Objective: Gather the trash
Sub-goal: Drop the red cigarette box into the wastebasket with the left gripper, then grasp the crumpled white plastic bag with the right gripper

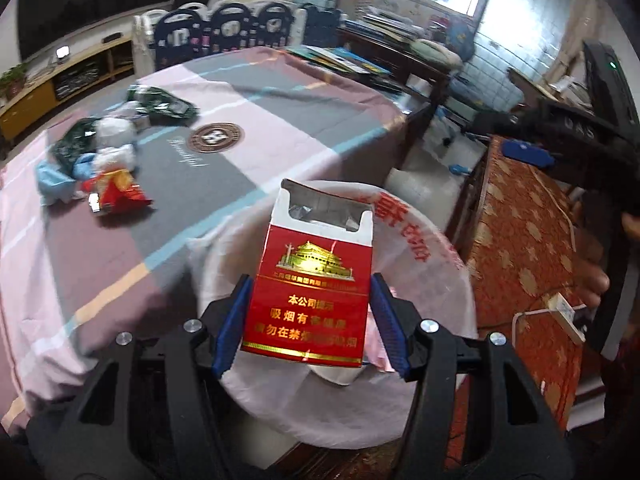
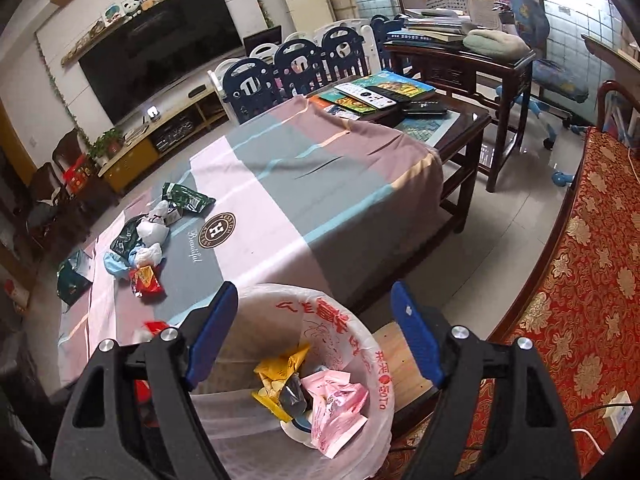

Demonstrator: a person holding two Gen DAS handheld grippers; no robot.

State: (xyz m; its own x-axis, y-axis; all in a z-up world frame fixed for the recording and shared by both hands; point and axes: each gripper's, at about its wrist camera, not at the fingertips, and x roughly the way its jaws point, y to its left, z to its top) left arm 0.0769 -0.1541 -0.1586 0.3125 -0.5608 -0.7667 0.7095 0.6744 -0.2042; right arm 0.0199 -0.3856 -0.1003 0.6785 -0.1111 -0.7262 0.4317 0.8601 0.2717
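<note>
My left gripper (image 1: 309, 316) is shut on a red cigarette pack (image 1: 312, 280) with a torn-open top; both blue pads press on its sides. The pack hangs upright over a bin lined with a white plastic bag (image 1: 424, 248). In the right wrist view my right gripper (image 2: 316, 336) stands open above the same bin (image 2: 360, 332), nothing between its fingers. Inside lie a yellow wrapper (image 2: 276, 376), a pink wrapper (image 2: 336, 404) and a dark scrap. A pile of wrappers and crumpled bags (image 2: 148, 240) (image 1: 104, 168) lies on the left of the cloth-covered table (image 2: 312, 200).
A red and gold cushioned bench (image 2: 580, 288) runs along the right, with a white power strip (image 2: 618, 416) on it. A dark wooden table (image 2: 440, 128) with books and remotes adjoins the far end of the cloth. The bin rests on a wooden stool (image 2: 400, 352).
</note>
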